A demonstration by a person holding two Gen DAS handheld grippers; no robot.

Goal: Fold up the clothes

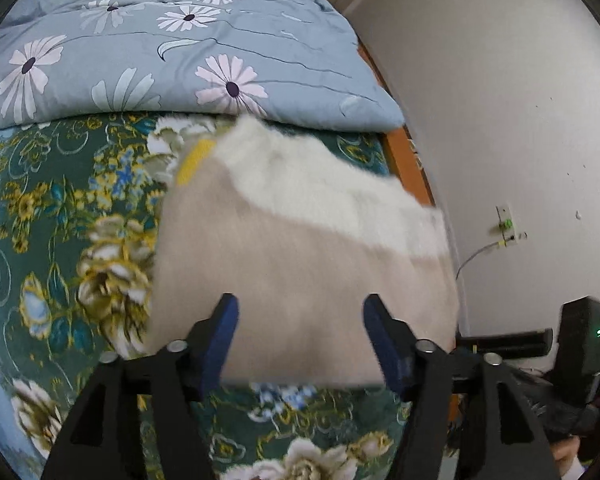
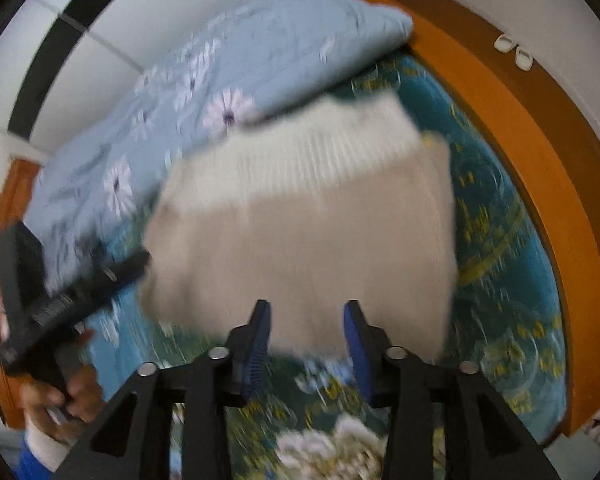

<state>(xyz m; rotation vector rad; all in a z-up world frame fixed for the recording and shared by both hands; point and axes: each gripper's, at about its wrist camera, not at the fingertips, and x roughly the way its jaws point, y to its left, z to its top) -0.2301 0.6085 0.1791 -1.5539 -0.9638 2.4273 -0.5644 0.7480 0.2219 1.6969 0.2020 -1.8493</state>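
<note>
Right now the folded sweater [image 1: 300, 280] lies on the bed [image 1: 60, 220], just below the blue floral quilt [image 1: 180, 60] — cream band up, beige half toward the tongs. Left tongs [image 1: 298, 308] and right tongs [image 2: 305, 316] both stand released over its near edge, gripping nothing. Judging by this, the next fold wants both corners pinched evenly — lifted together, laid flat.
</note>
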